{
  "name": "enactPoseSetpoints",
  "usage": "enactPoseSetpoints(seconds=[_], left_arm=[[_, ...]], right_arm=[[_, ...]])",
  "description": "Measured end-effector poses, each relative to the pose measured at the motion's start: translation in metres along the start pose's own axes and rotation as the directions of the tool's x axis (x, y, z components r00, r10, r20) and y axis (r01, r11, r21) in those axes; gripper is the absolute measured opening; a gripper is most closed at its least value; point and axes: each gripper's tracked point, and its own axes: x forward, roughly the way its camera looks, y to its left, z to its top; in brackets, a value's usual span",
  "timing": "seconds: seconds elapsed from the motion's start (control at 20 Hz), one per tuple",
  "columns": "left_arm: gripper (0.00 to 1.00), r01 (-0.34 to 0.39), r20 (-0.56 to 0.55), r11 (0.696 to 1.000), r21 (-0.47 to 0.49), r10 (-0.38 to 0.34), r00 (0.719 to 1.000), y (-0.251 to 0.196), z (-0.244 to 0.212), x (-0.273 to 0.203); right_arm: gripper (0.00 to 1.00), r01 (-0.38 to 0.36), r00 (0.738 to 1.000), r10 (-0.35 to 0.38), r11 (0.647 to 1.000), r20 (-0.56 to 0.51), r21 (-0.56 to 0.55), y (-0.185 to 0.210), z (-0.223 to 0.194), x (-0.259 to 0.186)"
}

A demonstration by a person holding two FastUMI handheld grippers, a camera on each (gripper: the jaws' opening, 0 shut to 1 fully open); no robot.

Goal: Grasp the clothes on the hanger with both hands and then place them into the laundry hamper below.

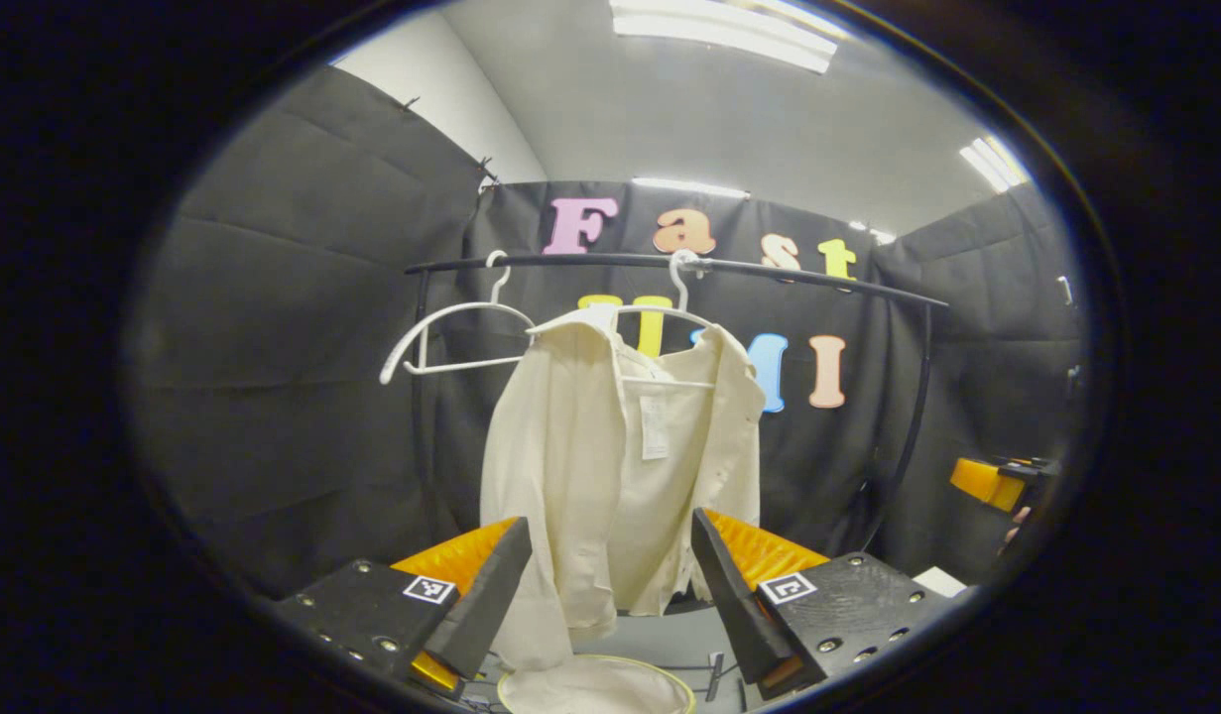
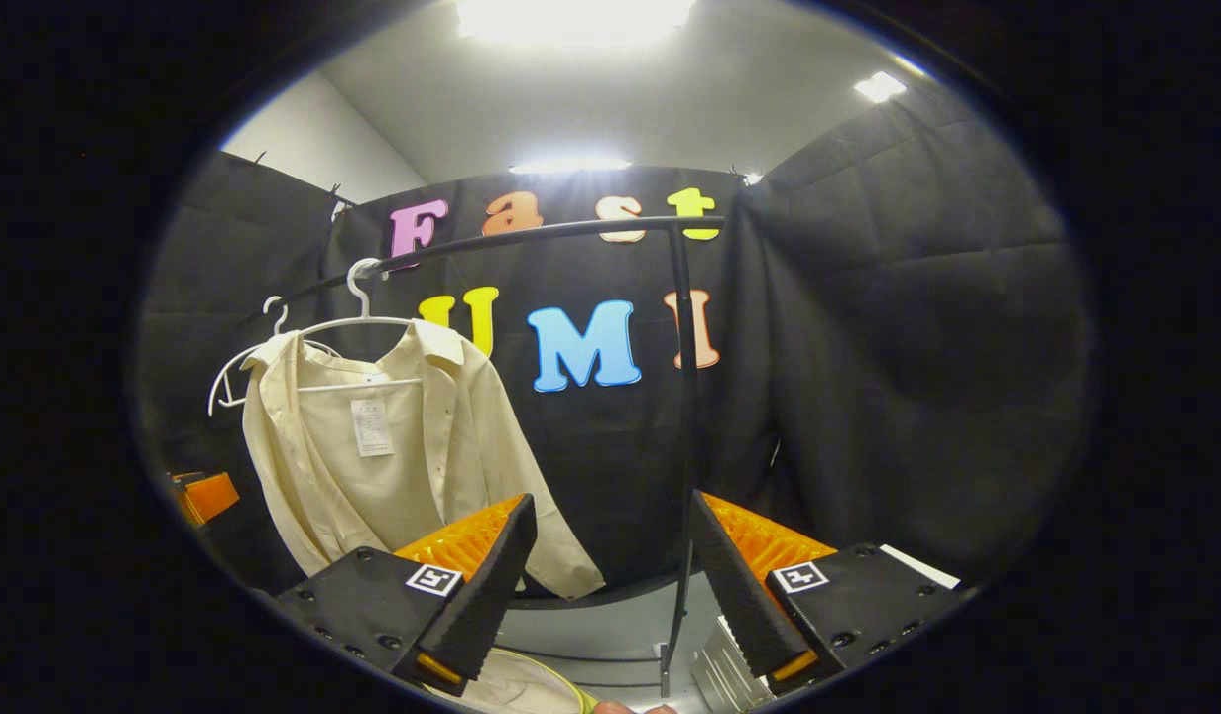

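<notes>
A cream shirt [image 1: 610,466] hangs open on a white hanger [image 1: 670,307] from a black rail [image 1: 670,262]. My left gripper [image 1: 610,565] stands open in front of the shirt's lower half, apart from it. In the right gripper view the same shirt [image 2: 392,456] hangs at the left, and my right gripper [image 2: 615,555] is open to the right of it with nothing between its fingers. The laundry hamper's round rim [image 1: 595,662] with pale lining shows low between the left fingers, and the hamper [image 2: 531,684] sits low in the right gripper view. The right gripper [image 1: 997,481] shows far right.
An empty white hanger [image 1: 441,342] hangs left of the shirt on the rail. The rail's black upright [image 2: 681,416] stands just ahead of my right gripper. A small white ribbed block [image 2: 714,664] sits on the floor by its foot. Black cloth walls close in on all sides.
</notes>
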Motion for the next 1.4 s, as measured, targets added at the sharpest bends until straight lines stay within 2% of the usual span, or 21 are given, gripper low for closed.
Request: enactPoseSetpoints(seconds=[0.3,0.5,0.8,0.95,1.05,1.15,1.2,1.4], left_arm=[[0.95,-0.027,0.005,0.999,0.018,0.027,1.000,0.006,-0.004,-0.017],[0.93,-0.027,0.020,0.999,0.031,0.026,0.999,0.006,0.000,-0.025],[0.95,-0.033,0.009,0.999,-0.013,0.033,0.999,0.002,0.001,-0.013],[0.93,-0.055,0.006,0.998,-0.022,0.056,0.998,0.001,0.003,0.000],[0.96,-0.070,-0.004,0.997,-0.031,0.070,0.998,-0.002,0.007,0.013],[0.93,-0.081,0.000,0.996,-0.035,0.081,0.997,-0.004,0.015,0.029],[0.96,-0.085,0.001,0.996,-0.033,0.085,0.996,-0.006,0.018,0.037],[0.96,-0.116,0.008,0.993,-0.019,0.116,0.993,-0.011,0.033,0.075]], right_arm=[[0.98,-0.064,0.998,0.064,0.998,-0.017,-0.002,0.022,-0.005,0.003],[0.98,-0.075,0.997,0.075,0.997,-0.031,-0.005,0.026,-0.008,-0.001],[0.98,-0.079,0.995,0.077,0.996,-0.062,-0.030,0.023,-0.018,0.000],[0.98,-0.064,0.996,0.066,0.998,-0.062,0.020,0.018,-0.021,0.019],[0.98,-0.064,0.995,0.066,0.998,-0.073,0.025,0.017,-0.026,0.035],[0.98,-0.066,0.995,0.069,0.997,-0.077,0.030,0.015,-0.029,0.053],[0.98,-0.073,0.994,0.076,0.997,-0.079,0.036,0.015,-0.030,0.061],[0.98,-0.106,0.992,0.108,0.994,-0.067,0.030,0.017,-0.027,0.097]])
